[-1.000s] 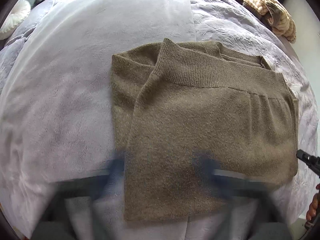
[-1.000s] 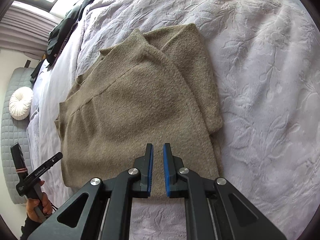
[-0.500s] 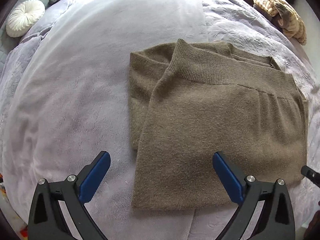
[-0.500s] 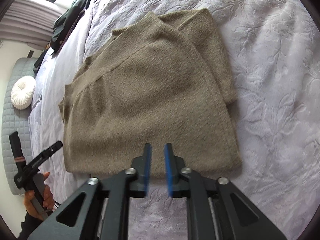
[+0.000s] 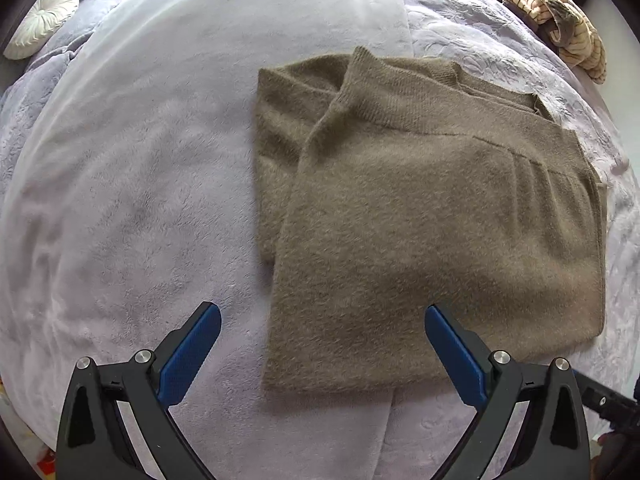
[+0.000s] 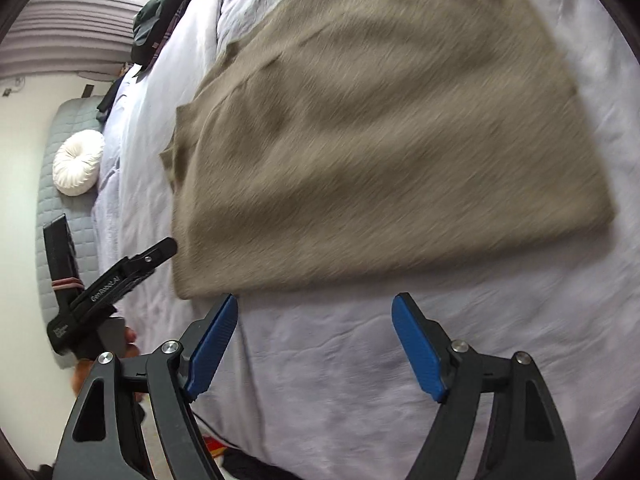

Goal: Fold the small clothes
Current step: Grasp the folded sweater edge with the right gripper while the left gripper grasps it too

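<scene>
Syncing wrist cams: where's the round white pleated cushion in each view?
Left wrist: round white pleated cushion at the top-left edge, beyond the lilac bedspread.
Right wrist: cushion at mid-left, on the grey quilted bench.
Shared landmark: folded olive-brown knit sweater on the bed.

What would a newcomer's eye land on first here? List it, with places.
First, the folded olive-brown knit sweater, lying flat in the middle of the lavender bedspread, ribbed hem showing along its far edge. Next, the blue-padded jaws in the foreground: the left gripper hangs open over the sweater's near edge, and the right gripper, jaws just opened and empty, sits just short of it. A round white pleated cushion lies off to the left.
</scene>
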`<state>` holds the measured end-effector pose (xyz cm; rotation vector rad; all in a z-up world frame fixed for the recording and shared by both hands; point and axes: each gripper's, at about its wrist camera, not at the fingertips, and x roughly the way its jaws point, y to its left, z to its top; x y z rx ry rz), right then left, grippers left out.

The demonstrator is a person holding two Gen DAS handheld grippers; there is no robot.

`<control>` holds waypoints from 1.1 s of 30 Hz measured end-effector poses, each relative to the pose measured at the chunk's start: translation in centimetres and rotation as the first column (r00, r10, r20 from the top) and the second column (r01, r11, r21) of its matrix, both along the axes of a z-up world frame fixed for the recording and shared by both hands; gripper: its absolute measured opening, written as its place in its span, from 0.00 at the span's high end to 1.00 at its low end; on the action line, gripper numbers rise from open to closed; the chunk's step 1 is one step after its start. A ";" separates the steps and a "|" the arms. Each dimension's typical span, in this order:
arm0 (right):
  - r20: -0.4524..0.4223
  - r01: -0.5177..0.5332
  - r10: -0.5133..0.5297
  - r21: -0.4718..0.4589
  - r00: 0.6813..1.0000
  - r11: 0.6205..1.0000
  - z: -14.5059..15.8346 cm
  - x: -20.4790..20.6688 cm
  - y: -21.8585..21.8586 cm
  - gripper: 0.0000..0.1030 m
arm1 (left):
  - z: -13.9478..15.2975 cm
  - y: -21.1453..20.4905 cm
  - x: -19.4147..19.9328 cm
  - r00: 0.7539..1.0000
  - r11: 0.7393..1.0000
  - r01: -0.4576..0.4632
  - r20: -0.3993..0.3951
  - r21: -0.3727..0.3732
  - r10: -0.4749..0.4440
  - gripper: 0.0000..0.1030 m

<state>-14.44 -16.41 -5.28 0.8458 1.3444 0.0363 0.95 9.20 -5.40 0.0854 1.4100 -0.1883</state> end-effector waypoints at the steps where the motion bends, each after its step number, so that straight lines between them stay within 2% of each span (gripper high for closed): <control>1: 0.000 0.004 -0.004 0.022 1.000 1.000 -0.3 0.1 0.6 0.20 | -0.1 0.3 -0.1 1.000 1.000 0.000 -0.002 -0.002 0.000 0.01; 5: 0.020 0.030 -0.033 0.150 0.999 0.988 -1.4 0.4 2.7 0.20 | -0.1 1.9 -0.2 1.000 0.997 -0.001 -0.001 -0.071 0.001 0.01; 9: 0.041 0.087 -0.106 0.332 0.994 0.939 -3.6 1.0 5.0 0.20 | -0.4 4.0 -0.3 1.000 0.989 -0.013 -0.023 -0.146 0.010 0.01; 14: 0.017 0.181 -0.211 0.445 0.977 0.877 -6.5 1.7 6.9 0.20 | -1.0 6.8 0.4 0.995 0.965 -0.073 -0.084 -0.250 0.053 0.01; 18: -0.010 0.279 -0.315 0.494 0.949 0.824 -8.3 1.9 7.6 0.20 | -1.8 8.3 0.8 0.986 0.929 -0.131 -0.147 -0.347 0.084 0.01; 21: -0.009 0.329 -0.384 0.535 0.923 0.778 -9.2 2.3 7.9 0.20 | -2.5 8.9 1.3 0.978 0.894 -0.146 -0.198 -0.424 0.066 0.01; 26: -0.048 0.406 -0.485 0.621 0.873 0.670 -10.5 2.8 8.5 0.23 | -3.7 9.2 2.1 0.962 0.828 -0.180 -0.270 -0.530 0.036 0.01; 27: -0.056 0.418 -0.502 0.636 0.863 0.648 -10.6 2.8 8.5 0.38 | -4.0 9.2 2.4 0.958 0.814 -0.194 -0.284 -0.548 0.036 0.01; 28: -0.061 0.426 -0.518 0.654 0.853 0.625 -10.8 2.8 8.6 0.62 | -4.2 9.2 2.6 0.954 0.796 -0.205 -0.298 -0.569 0.032 0.01; 29: -0.062 0.426 -0.522 0.661 0.851 0.617 -10.7 2.9 8.6 0.72 | -4.4 9.3 2.7 0.951 0.780 -0.214 -0.308 -0.588 0.029 0.01; 30: -0.053 0.417 -0.515 0.660 0.856 0.625 -10.4 3.1 8.5 0.86 | -4.7 9.2 3.0 0.948 0.762 -0.225 -0.317 -0.608 0.027 0.01; 31: -0.031 0.390 -0.494 0.658 0.869 0.644 -10.0 3.4 8.3 0.90 | -5.0 9.3 3.3 0.945 0.744 -0.235 -0.328 -0.625 0.023 0.01; 33: 0.019 0.335 -0.462 0.661 0.887 0.671 -8.9 4.1 8.0 0.91 | -5.7 9.2 3.9 0.934 0.716 -0.263 -0.356 -0.647 0.021 0.01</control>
